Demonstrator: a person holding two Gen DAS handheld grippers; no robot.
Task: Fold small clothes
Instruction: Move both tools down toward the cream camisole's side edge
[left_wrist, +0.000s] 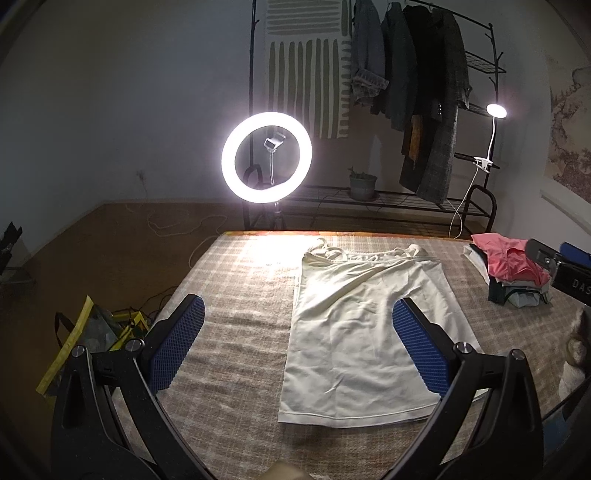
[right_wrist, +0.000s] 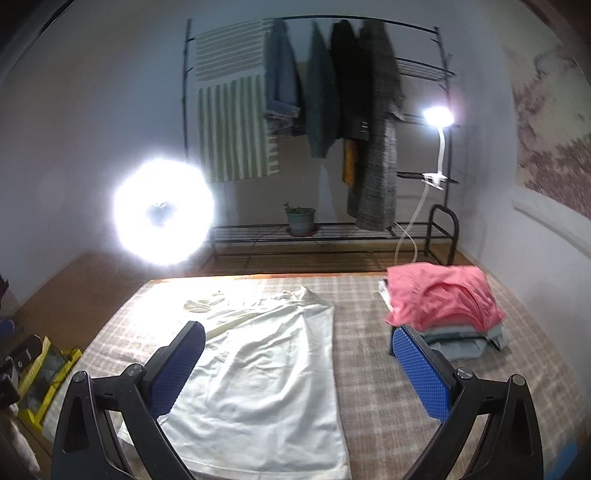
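Observation:
A pale cream strappy top (left_wrist: 354, 332) lies flat on the checked cloth of the table (left_wrist: 236, 332), straps at the far end, hem towards me. It also shows in the right wrist view (right_wrist: 258, 376). My left gripper (left_wrist: 299, 325) is open and empty above the top's left half and the bare cloth beside it. My right gripper (right_wrist: 299, 343) is open and empty above the top's right edge. The right gripper also shows at the right edge of the left wrist view (left_wrist: 554, 262).
A stack of folded clothes with a pink piece on top (right_wrist: 443, 295) stands at the table's far right (left_wrist: 509, 269). A lit ring light (left_wrist: 266, 158) stands past the far edge. A clothes rack (left_wrist: 406, 92) and a clip lamp (left_wrist: 495, 110) are behind. A yellow bag (left_wrist: 92, 332) sits left of the table.

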